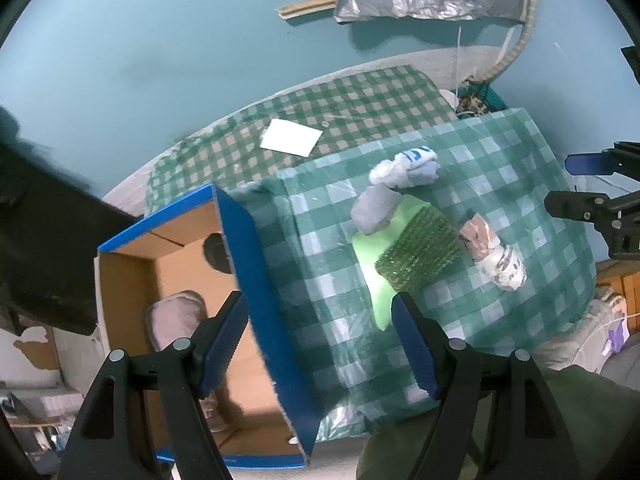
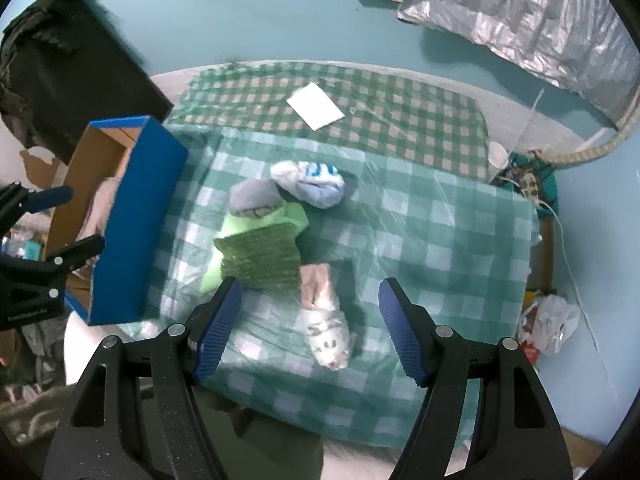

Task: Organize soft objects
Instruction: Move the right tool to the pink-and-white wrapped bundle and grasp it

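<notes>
Soft items lie on a table with a green checked cloth (image 2: 420,248): a white and blue rolled sock (image 2: 310,182) (image 1: 412,166), a grey sock (image 2: 252,196) (image 1: 372,210), a green scrub pad on a lime cloth (image 2: 260,256) (image 1: 418,254), and a pink and white sock roll (image 2: 326,320) (image 1: 494,256). A blue cardboard box (image 1: 264,280) (image 2: 136,220) stands at the table's left edge with a pinkish soft item (image 1: 178,320) inside. My left gripper (image 1: 320,340) is open above the box wall. My right gripper (image 2: 310,328) is open above the pink and white roll.
A bed with a darker checked cover (image 2: 380,112) and a white paper (image 2: 316,106) lies behind the table. A silver cover (image 2: 520,12) hangs at the back right. A plastic bag (image 2: 548,324) lies on the floor at right.
</notes>
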`<state>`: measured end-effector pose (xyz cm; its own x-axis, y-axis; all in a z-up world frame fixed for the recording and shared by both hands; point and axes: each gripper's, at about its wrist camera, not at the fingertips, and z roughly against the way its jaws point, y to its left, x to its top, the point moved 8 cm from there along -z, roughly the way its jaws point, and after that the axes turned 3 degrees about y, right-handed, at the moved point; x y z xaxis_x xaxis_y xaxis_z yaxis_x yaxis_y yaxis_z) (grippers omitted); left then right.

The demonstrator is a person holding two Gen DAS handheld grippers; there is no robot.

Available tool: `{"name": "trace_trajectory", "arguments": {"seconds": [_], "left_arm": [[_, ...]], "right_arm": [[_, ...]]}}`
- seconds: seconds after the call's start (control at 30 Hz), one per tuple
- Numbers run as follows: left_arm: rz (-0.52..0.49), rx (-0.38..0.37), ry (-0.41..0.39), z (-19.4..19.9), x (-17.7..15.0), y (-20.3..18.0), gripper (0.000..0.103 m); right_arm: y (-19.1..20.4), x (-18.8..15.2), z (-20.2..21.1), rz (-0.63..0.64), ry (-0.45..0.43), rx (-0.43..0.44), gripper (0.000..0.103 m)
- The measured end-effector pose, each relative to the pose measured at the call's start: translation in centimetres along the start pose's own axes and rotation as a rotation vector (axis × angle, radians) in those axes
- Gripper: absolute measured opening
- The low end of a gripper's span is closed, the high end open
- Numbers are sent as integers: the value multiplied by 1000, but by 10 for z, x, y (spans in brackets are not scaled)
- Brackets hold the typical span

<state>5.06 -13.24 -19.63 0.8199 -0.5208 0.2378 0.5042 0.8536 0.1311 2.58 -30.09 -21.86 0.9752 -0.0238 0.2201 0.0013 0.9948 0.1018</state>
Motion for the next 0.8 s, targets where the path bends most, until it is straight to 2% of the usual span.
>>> {"name": "trace_trajectory", "arguments": {"seconds": [0.33,0.53,0.8], "left_arm": [[-60,-9,39,-29,1,-26,76],[-69,-15,69,-47,-2,-35,79],[-60,-12,105,-76,-10,-44,79]], "right_arm": [[-12,-25,-41,-12,55,19,72],[-18,-42,-79,-8,109,10,72],[-17,-48,-112,20,134,23,72]]}}
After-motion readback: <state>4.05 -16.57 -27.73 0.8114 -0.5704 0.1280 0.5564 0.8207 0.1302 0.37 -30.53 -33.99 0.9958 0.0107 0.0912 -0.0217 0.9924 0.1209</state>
